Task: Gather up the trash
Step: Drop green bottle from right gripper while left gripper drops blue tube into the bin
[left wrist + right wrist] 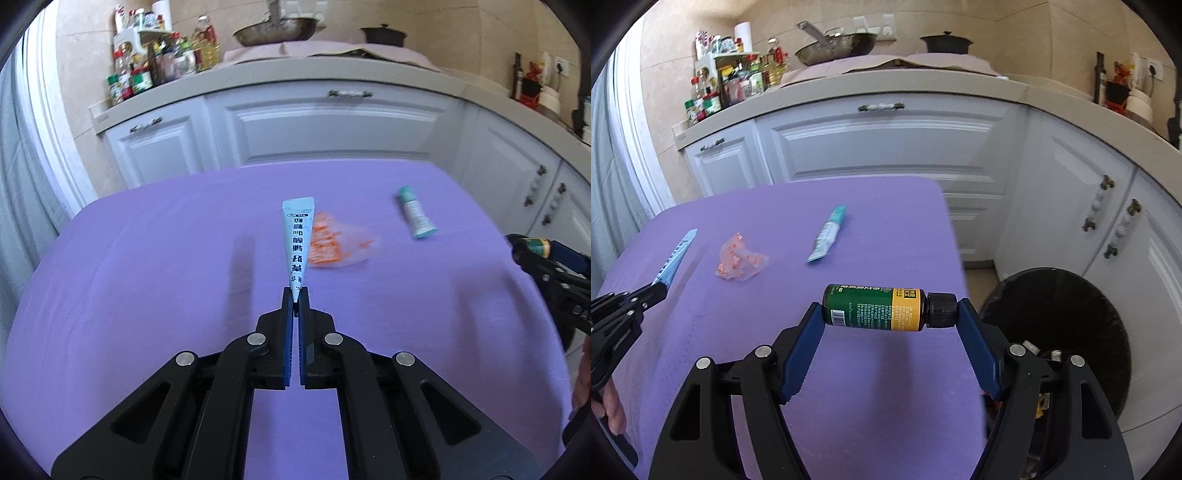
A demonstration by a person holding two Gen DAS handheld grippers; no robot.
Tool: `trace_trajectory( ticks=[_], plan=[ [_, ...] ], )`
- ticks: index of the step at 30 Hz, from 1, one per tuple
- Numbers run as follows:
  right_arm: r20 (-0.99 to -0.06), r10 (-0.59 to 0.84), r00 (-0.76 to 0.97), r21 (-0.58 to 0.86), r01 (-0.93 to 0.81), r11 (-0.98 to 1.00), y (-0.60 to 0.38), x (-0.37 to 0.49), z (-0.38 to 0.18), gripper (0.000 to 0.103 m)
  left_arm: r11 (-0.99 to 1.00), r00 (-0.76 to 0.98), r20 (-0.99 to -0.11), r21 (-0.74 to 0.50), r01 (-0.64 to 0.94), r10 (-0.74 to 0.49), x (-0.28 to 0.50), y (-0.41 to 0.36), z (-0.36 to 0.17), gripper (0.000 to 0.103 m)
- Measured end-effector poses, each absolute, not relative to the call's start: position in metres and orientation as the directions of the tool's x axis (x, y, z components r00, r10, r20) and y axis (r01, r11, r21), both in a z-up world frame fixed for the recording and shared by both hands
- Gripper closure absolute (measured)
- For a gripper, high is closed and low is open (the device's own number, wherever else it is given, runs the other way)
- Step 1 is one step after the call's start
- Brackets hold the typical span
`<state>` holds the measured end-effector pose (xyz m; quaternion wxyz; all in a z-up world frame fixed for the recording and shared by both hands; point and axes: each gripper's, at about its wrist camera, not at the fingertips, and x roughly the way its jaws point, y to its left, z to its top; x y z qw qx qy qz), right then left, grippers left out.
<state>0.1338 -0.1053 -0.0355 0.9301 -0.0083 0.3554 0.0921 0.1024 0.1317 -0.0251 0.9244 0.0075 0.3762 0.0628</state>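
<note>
Kitchen, purple tablecloth [849, 387]. Right gripper [890, 308] clamps green bottle [875, 308] end to end, sideways, above table edge near black bin [1071, 317]. Left gripper [295, 295] pinched tight on white sachet [297, 240]. Orange wrapper [740, 258] and teal tube [827, 234] lie apart on cloth.

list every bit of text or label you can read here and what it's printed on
Sachet held in the left gripper: dark Chinese characters, seen upside down; I cannot read them with confidence.
Green and yellow bottle held in the right gripper: Chinese print and a barcode, too small to read.
Tube on the purple table: print blurred, unreadable.
Orange-printed wrapper: markings illegible.
</note>
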Motion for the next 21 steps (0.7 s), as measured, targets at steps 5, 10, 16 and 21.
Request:
trace_trajectory(
  ticks=[5, 10, 16, 21],
  plan=[
    [-0.644, 0.119, 0.756, 0.032, -0.129, 0.991, -0.13, 0.126, -0.03, 0.032, 0.998, 0.735, -0.675, 0.047, -0.045, 0.065, 0.102, 0.095, -0.014, 0.1],
    [-0.626, 0.046, 0.779, 0.008, -0.052, 0.999, -0.168, 0.118, -0.025, 0.032, 0.998, 0.746, -0.666, 0.04, 0.038, -0.002, 0.106, 0.049, -0.011, 0.1],
    [-0.613, -0.058, 0.788, -0.028, 0.052, 0.998, -0.218, 0.111, -0.027, 0.032, 0.99, 0.738, -0.67, 0.028, 0.141, -0.086, 0.113, -0.01, -0.014, 0.1],
    [-0.611, -0.119, 0.783, -0.05, 0.112, 0.992, -0.248, 0.107, -0.032, 0.032, 0.977, 0.726, -0.676, 0.04, 0.211, -0.129, 0.12, -0.055, -0.021, 0.1]
  ],
)
